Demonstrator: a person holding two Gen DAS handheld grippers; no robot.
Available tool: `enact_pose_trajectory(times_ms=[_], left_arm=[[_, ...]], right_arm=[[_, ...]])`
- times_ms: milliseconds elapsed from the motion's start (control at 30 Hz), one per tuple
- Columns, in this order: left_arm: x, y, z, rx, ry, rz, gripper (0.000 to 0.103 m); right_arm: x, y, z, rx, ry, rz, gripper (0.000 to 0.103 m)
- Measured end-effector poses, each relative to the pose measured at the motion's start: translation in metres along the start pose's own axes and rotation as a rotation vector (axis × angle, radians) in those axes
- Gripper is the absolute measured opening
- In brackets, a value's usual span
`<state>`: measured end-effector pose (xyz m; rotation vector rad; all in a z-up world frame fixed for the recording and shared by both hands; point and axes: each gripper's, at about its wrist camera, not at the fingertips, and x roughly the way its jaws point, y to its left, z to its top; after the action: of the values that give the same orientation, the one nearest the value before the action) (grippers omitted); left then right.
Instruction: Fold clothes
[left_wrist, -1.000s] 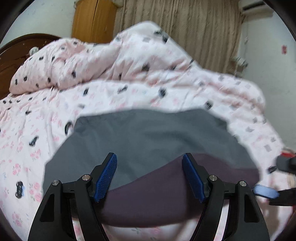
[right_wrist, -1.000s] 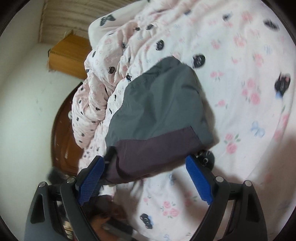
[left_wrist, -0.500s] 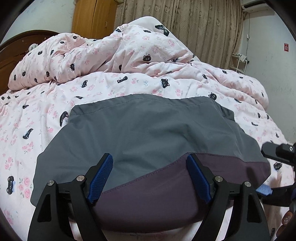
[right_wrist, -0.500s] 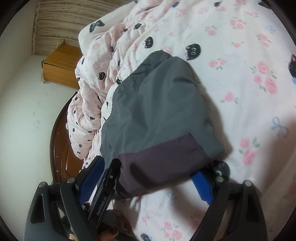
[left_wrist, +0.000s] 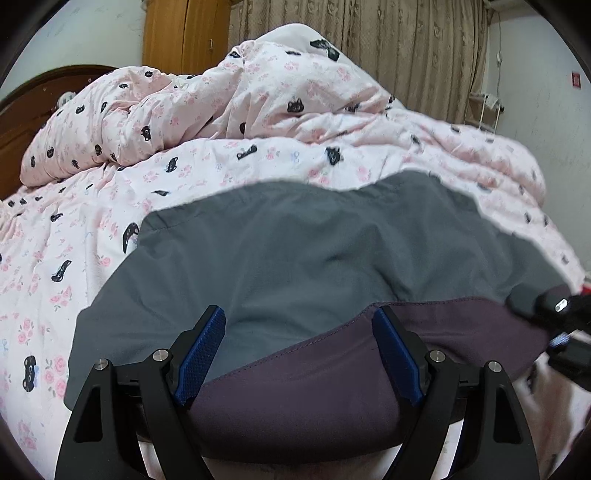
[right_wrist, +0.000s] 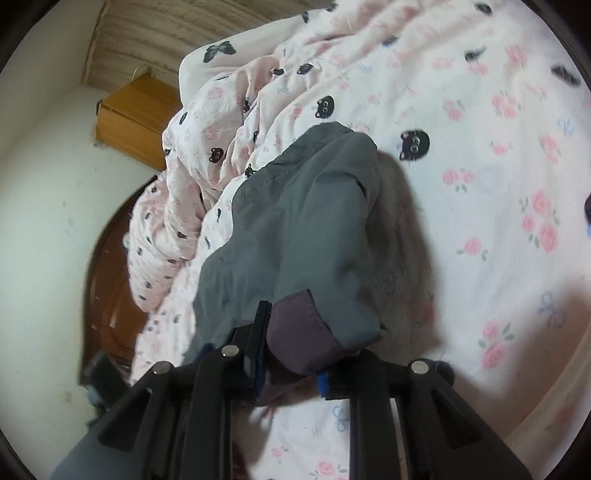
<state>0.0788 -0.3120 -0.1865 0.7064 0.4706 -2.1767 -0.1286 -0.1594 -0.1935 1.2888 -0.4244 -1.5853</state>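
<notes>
One garment (left_wrist: 314, 258), two hand-held grippers.

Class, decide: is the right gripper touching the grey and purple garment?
Touching. In the right wrist view, the right gripper has its fingers closed on the purple hem of the garment, with no gap showing.

Pinching, apparently, the purple hem (right_wrist: 295, 332) of a grey garment (right_wrist: 303, 229) between right gripper (right_wrist: 291, 373) pads, above floral bedding (right_wrist: 480, 184).

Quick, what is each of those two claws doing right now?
Left gripper: open, holding nothing.
Right gripper: shut on the purple hem of the grey fabric garment.
</notes>
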Motion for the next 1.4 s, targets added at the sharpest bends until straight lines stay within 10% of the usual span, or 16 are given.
enact_pose_trajectory(times_ms=[533, 1400], left_arm=[[0.059, -0.014, 0.029, 0.045, 0.101, 0.098, 0.08], [-0.024, 0.018, 0.01, 0.104, -0.04, 0.041, 0.08]], right_arm=[[0.002, 0.002, 0.002, -0.047, 0.011, -0.044, 0.02], [-0.003, 0.02, 0.0, -0.18, -0.02, -0.1, 0.02]])
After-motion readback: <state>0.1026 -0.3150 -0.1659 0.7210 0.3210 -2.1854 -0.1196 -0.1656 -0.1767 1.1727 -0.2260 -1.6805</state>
